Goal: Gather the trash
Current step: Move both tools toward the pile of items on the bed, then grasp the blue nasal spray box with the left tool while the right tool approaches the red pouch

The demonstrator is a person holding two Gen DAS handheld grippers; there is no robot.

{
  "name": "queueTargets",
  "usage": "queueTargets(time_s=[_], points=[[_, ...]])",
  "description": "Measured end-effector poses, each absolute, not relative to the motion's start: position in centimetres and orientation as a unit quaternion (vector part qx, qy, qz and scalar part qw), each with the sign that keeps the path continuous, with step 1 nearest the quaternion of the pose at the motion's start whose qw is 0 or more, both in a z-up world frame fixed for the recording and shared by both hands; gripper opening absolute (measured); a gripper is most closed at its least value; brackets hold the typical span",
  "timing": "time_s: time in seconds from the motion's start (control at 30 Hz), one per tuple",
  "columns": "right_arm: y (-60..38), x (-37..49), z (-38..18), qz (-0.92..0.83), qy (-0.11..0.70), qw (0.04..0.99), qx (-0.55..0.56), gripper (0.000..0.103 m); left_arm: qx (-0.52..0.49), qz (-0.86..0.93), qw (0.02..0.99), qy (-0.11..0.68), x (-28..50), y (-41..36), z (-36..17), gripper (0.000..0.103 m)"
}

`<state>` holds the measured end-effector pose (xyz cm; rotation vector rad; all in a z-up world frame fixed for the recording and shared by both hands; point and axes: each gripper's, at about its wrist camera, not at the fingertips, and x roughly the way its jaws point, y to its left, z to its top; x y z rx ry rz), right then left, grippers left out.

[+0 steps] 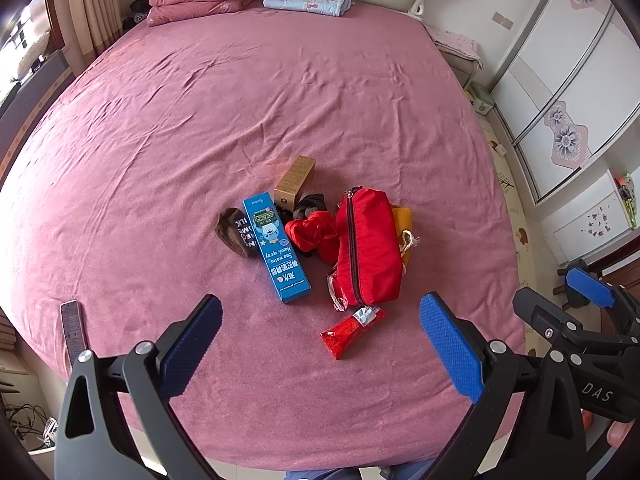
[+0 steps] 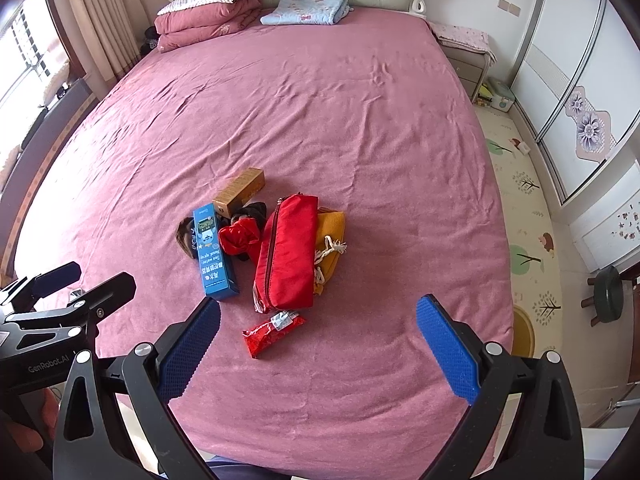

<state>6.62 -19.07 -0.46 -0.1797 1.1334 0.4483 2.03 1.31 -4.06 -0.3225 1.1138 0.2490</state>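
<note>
A heap of items lies on the pink bed (image 1: 280, 100) (image 2: 340, 120): a red zip pouch (image 1: 368, 246) (image 2: 290, 252), a blue nasal spray box (image 1: 276, 246) (image 2: 214, 254), a brown carton (image 1: 295, 179) (image 2: 240, 192), a crumpled red bag (image 1: 314, 232) (image 2: 239, 238), a yellow drawstring bag (image 1: 404, 220) (image 2: 331, 236), a dark wrapper (image 1: 234, 230) (image 2: 185, 236). A red foil wrapper (image 1: 352, 332) (image 2: 274, 330) lies nearest. My left gripper (image 1: 320, 344) and right gripper (image 2: 318, 344) both hover open above the bed's near edge, short of the heap, holding nothing.
A phone (image 1: 74, 330) lies near the bed's front left edge. Folded quilts (image 2: 208, 16) and a blue blanket (image 2: 306, 10) sit by the headboard. A nightstand (image 2: 468, 60), wardrobe (image 2: 580, 100), play mat (image 2: 516, 184) and a round stool (image 2: 608, 292) stand to the right.
</note>
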Motion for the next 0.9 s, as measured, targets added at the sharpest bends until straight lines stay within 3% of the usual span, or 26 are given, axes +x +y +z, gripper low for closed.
queueTargets(time_s=[0.53, 0.9], points=[[-18.2, 6.7, -2.1, 0.221, 0.547, 0.803, -0.088, 0.093, -0.178, 0.13, 0.814, 0.537, 1.5, 3.1, -5.8, 0.099], [-16.0, 7.5, -5.3, 0.244, 0.56, 0.785, -0.103, 0.077, -0.208, 0.144, 0.794, 0.553, 2.5, 4.9, -8.7, 0.099]])
